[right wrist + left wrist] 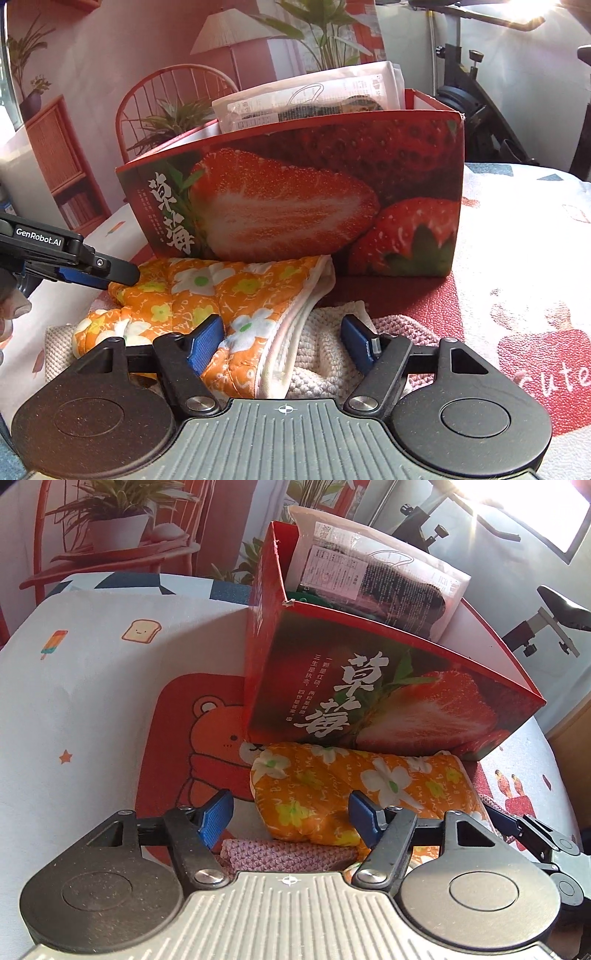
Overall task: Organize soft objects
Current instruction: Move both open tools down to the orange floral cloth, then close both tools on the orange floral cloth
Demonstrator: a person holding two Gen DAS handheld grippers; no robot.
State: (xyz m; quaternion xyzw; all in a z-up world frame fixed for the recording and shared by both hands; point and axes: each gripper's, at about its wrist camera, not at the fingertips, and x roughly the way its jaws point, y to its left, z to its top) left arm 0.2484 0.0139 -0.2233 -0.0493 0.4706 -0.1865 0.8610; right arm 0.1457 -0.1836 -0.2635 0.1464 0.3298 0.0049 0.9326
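Cartoon-print worktop reads "cute". "GenRobot.AI" marks the left hand-held gripper. Both it and the right hand-held gripper stand apart, straddling the orange floral cloth.

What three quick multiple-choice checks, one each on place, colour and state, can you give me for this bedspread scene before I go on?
1. Where does the orange floral cloth lie?
A. Inside the strawberry box
B. In front of the strawberry box, on the bedspread
C. On a chair

2. What colour are the pads of the left claw?
A. Blue
B. Green
C. White

3. What is the box's state?
A. Taped shut
B. Flattened
C. Open-topped, with a plastic-wrapped package sticking out

Answers: 1 B, the cloth sits against the box's front wall; 2 A, both pads show blue; 3 C, the package rises above the rim.
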